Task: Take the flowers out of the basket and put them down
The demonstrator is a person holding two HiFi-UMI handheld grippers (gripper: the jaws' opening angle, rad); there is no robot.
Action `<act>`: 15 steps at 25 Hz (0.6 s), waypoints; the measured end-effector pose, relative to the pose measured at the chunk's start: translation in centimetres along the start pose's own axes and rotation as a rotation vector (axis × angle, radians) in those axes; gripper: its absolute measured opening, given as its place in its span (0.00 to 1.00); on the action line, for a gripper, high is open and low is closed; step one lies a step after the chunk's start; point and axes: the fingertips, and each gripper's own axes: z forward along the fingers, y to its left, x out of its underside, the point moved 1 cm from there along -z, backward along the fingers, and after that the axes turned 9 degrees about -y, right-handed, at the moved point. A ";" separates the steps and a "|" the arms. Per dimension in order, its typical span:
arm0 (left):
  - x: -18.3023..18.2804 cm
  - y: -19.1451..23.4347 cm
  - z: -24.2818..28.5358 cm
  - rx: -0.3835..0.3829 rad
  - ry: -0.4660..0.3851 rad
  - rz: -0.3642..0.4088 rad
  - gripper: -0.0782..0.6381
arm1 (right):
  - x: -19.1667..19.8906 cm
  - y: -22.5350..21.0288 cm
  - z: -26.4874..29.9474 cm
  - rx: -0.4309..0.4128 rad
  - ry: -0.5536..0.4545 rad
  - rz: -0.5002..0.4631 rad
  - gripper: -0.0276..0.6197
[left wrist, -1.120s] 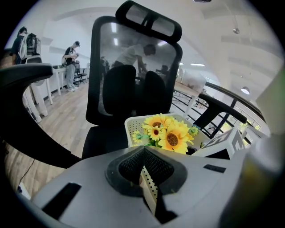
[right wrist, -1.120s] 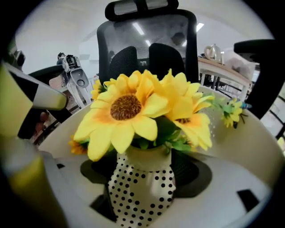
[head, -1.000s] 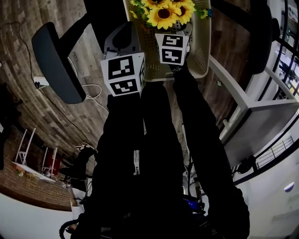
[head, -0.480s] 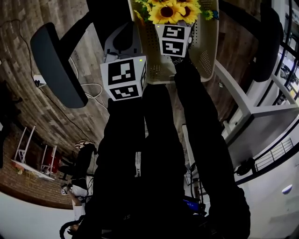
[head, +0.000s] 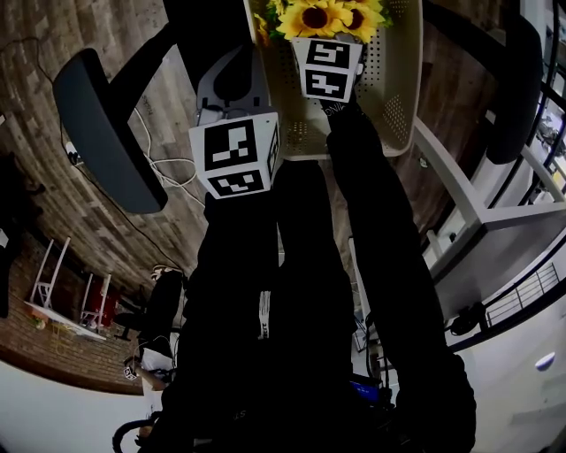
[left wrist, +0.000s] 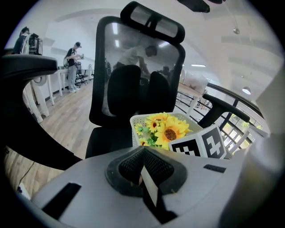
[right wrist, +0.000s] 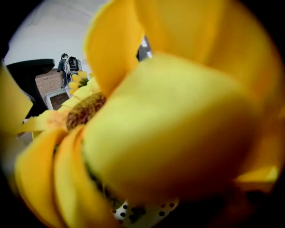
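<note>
- My left gripper (left wrist: 143, 165) tips down near the basket (head: 393, 97). Its fingers are pressed together on nothing.
- The flowers (head: 320, 16) all sit in the basket, ahead and right of those fingers. None are out yet.
- My right gripper (head: 326, 40) tips down into the flowers. Its fingers have just been spreading wide, and I think nothing is pinched yet.

A black office chair (left wrist: 133, 84) with a mesh back and a headrest stands on a wood-plank floor (head: 53, 62). Its padded armrest (head: 104, 133) juts out at the left, and a white cable (head: 177, 165) lies looped on the floor beside it. A white table frame (head: 482, 208) stands at the right. People (left wrist: 72, 62) stand far back by desks.
</note>
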 end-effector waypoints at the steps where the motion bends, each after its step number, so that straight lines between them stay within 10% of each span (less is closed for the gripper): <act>1: 0.0 0.2 0.0 0.001 0.000 0.002 0.11 | -0.2 0.0 0.1 0.001 -0.004 0.002 0.80; 15: -0.6 -1.1 -2.4 -0.007 -0.019 0.028 0.11 | -2.4 -0.1 -4.9 -0.018 -0.079 0.023 0.80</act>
